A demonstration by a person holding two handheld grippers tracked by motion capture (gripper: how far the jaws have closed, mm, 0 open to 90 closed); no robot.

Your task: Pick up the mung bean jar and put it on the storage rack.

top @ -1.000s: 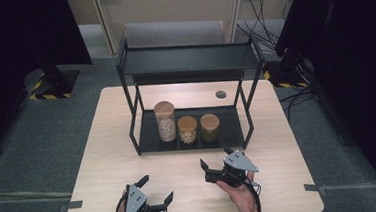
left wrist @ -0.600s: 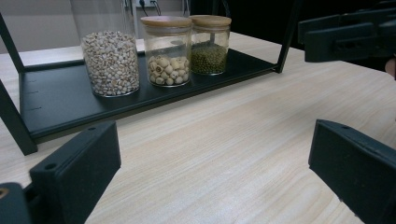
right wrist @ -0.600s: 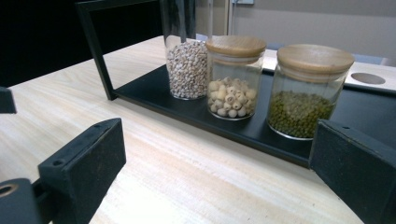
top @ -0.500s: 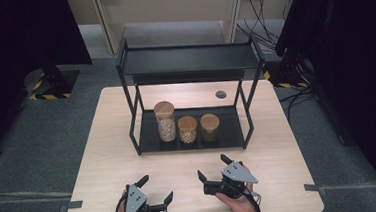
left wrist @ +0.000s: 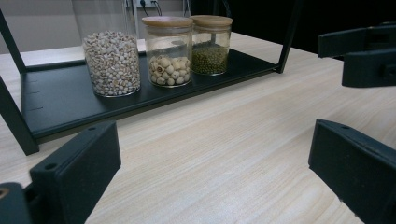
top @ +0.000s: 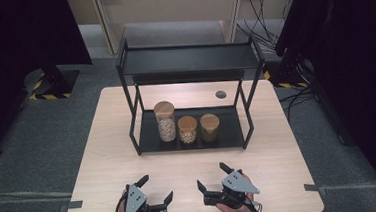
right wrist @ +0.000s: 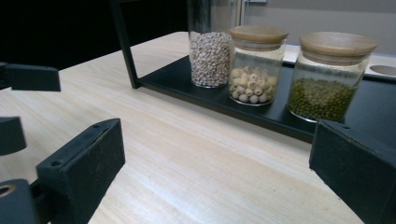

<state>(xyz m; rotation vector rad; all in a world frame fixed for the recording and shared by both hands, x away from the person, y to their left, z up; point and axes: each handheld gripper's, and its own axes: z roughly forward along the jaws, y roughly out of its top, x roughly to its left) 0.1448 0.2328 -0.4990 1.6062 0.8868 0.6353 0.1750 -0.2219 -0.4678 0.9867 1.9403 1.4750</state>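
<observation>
Left gripper (top: 156, 190): released, near table's (top: 109, 156) front edge.
Right gripper (top: 212, 177): released, front edge too.
Jars (top: 187, 129): three on rack's (top: 227, 128) lower shelf, unlabelled.

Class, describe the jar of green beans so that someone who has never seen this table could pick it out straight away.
Start at the black two-tier rack standing on the wooden table. On its lower shelf, three glass jars with wooden lids stand in a row. The green bean jar is the right-hand one from the person's side: short like the middle jar, but filled with small dark green beans, not pale round seeds.
</observation>
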